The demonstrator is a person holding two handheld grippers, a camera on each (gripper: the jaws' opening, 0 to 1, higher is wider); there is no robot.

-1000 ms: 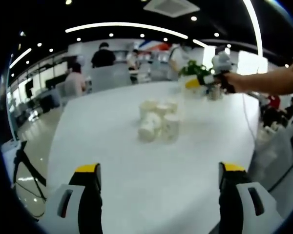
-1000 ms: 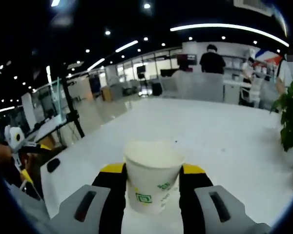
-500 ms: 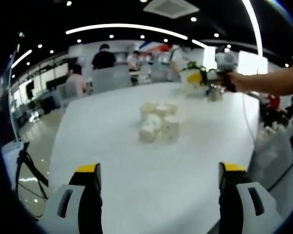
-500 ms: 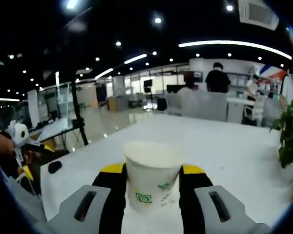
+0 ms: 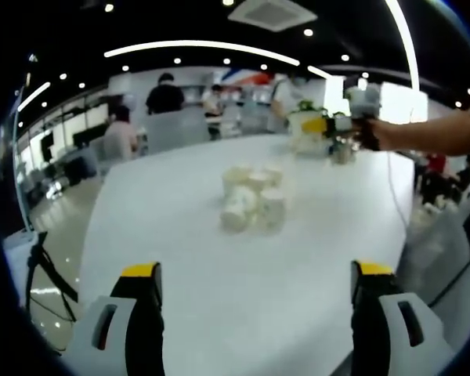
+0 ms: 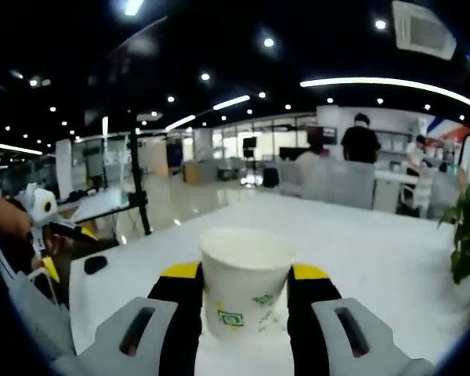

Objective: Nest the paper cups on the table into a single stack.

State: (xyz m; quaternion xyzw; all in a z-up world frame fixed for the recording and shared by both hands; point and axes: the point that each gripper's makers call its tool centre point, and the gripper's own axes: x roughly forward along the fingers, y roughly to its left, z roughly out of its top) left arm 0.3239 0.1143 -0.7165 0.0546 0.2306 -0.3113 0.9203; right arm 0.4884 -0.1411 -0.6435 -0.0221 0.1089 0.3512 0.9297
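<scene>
Right gripper (image 6: 243, 301): jaws clamped on upright cup (image 6: 244, 282), held above desk (image 6: 376, 251). Left gripper (image 5: 254, 313): jaws apart, empty. Remaining cups (image 5: 251, 196) clustered at 12 o'clock. Lower held cup squarely into an upright cup; avoid crushing.

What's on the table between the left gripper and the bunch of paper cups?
Nothing: in the left gripper view, bare white table lies between the left gripper and the paper cups.

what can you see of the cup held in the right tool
The cup is a white paper cup with a small green printed logo low on its side. It stands upright, mouth open and up, clamped between the black, yellow-tipped jaws of the right tool, which press on both sides. It looks empty, held above the white table.
</scene>
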